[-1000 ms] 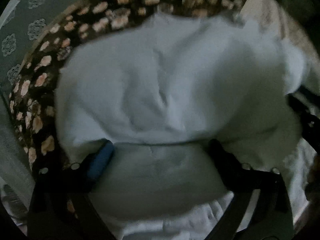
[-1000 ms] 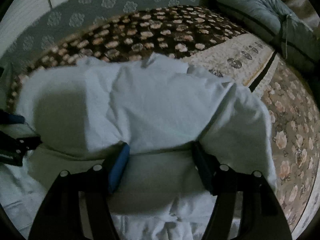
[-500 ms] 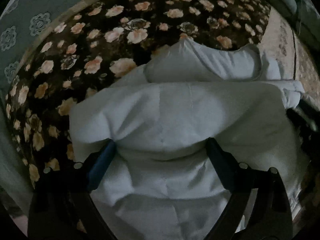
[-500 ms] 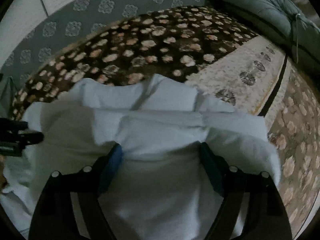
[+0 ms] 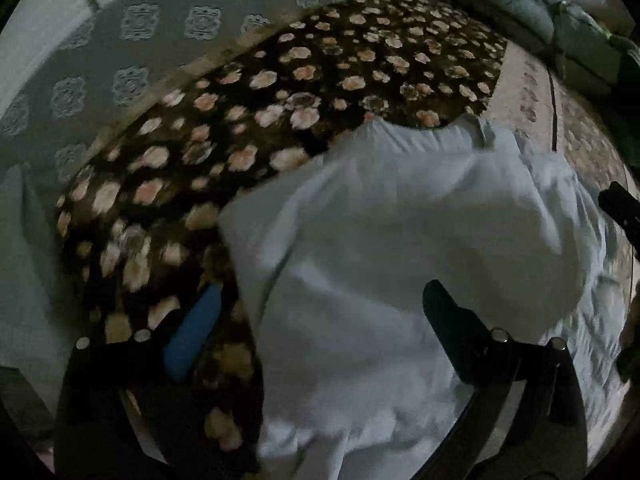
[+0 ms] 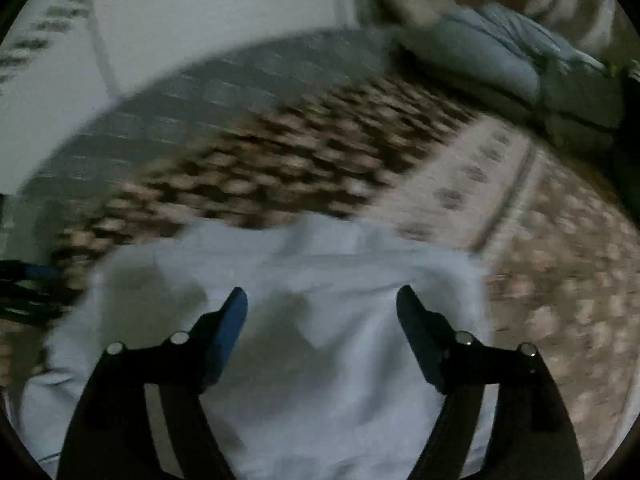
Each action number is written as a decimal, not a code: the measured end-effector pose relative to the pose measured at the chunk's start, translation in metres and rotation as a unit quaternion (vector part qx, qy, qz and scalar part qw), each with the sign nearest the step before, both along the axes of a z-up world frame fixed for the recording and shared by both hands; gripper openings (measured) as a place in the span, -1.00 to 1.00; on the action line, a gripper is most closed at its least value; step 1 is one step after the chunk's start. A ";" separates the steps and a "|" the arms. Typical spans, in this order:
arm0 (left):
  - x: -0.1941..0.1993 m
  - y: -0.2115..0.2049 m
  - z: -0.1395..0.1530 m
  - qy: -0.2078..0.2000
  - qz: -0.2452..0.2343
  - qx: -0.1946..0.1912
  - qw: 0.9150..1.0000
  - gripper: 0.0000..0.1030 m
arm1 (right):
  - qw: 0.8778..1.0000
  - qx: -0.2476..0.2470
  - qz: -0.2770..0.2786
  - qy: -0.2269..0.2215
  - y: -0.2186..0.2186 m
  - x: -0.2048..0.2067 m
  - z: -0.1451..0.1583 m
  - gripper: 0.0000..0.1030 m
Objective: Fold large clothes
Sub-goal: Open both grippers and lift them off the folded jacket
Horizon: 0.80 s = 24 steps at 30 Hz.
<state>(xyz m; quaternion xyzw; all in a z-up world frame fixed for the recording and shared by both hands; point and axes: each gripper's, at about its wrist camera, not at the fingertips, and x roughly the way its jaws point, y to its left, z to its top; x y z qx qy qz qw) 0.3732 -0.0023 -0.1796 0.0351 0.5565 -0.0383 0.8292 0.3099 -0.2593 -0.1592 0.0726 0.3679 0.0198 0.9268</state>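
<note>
From your left wrist camera, your left gripper (image 5: pixel 320 304) has its jaws spreading wide, and they are still opening; the blue-padded finger (image 5: pixel 194 332) hangs over the dark flowered blanket (image 5: pixel 280 92), the black finger (image 5: pixel 452 320) over the cloth, and neither presses on anything. The pale blue garment (image 5: pixel 400 248) lies folded over itself on that blanket, filling the middle and right of this view, its left edge running between your two fingers. Beyond the blanket stands a grey patterned wall (image 5: pixel 160 28), and a grey cushion (image 5: pixel 540 4) sits at the top right. At the right edge, a dark piece of your right gripper (image 5: pixel 620 208) shows above the cloth. From your right wrist camera, which is blurred, your right gripper (image 6: pixel 320 304) has its fingers spread apart above the garment (image 6: pixel 320 360), with no fabric pinched between the blue pads (image 6: pixel 230 328). The cloth lies flat beneath them, its far edge on the flowered blanket (image 6: pixel 300 160), with a beige flowered rug (image 6: pixel 560 280) to the right. Your left gripper (image 6: pixel 28 284) shows dimly at the left edge.
</note>
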 end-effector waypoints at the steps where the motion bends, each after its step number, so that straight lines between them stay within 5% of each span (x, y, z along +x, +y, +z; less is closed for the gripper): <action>1: -0.015 0.006 -0.004 0.006 0.000 -0.007 1.000 0.94 | 0.999 0.003 0.031 -0.009 0.027 -0.008 -0.006 0.52; 6: -0.027 -0.007 -0.050 0.045 -0.007 0.047 0.998 0.87 | 0.990 -0.092 0.095 0.042 0.082 -0.005 -0.059 0.47; 12: -0.030 0.014 -0.059 0.057 0.000 -0.013 0.998 0.88 | 0.992 -0.119 0.032 0.038 0.008 -0.027 -0.063 0.47; 19: -0.034 0.006 -0.052 0.043 -0.014 0.007 0.999 0.88 | 0.988 -0.045 -0.113 0.098 -0.134 -0.045 -0.071 0.52; 24: -0.024 -0.005 -0.021 -0.002 -0.041 0.036 0.999 0.88 | 0.992 -0.035 -0.116 0.021 -0.102 -0.036 -0.023 0.58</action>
